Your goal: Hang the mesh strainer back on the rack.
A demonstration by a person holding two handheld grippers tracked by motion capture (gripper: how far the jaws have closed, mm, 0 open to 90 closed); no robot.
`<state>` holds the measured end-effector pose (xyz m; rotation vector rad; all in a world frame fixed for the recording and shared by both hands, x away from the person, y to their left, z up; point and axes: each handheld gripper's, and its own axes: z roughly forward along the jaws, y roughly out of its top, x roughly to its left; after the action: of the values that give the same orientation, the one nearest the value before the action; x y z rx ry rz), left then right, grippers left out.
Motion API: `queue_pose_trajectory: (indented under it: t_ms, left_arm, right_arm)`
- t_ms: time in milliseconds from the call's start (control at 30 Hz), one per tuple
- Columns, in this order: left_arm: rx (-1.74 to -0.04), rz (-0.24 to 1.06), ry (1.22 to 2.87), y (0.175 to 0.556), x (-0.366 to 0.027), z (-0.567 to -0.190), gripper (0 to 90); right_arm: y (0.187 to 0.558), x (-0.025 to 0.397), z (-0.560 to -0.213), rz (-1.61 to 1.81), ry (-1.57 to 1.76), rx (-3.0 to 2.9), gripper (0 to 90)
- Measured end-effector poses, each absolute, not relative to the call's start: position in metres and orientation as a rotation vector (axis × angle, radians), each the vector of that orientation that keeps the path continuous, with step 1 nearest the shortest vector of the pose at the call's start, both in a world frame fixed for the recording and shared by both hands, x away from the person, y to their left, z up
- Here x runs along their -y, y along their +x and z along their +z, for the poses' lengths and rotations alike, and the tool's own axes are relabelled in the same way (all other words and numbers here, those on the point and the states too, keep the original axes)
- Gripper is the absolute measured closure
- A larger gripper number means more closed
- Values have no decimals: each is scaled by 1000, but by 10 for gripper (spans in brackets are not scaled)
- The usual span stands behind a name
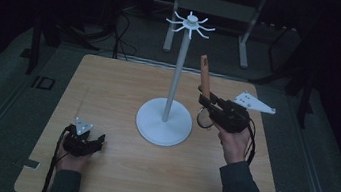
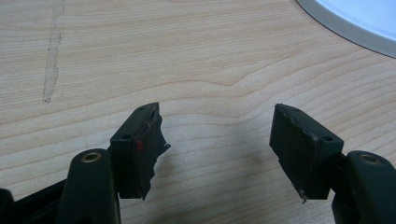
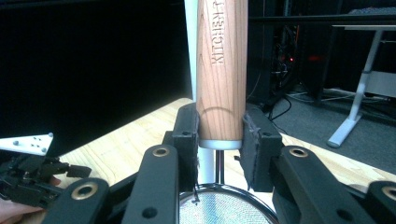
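One strainer [image 1: 204,91], one white stand [image 1: 165,118], two grippers [image 1: 208,101] [image 1: 96,142].

Bare worktop [image 1: 111,178] lies ahead of the left tongs [image 1: 94,142]. The white stand [image 1: 165,120], with pole and hooked top, rises just beside the right tongs [image 1: 203,98], blocking passage between them.

You had one bit of lettering to read: capitals burned into the wooden handle [image 3: 221,70], running lengthwise up it in the right gripper view. It spelled "KITCHEN", then a dash or further letters cut off at the top edge. Nothing else in any view carried legible writing.
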<state>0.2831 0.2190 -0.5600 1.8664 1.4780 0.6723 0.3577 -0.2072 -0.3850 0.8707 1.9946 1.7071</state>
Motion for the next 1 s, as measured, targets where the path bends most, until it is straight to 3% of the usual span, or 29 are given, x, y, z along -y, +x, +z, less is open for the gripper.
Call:
queue_pose_trajectory:
  t_ms: [1000]
  left_arm:
    - [-1475, 678, 1868, 283, -220, -559, 345]
  right_arm:
    - [357, 208, -365, 1811, 840, -1934, 700]
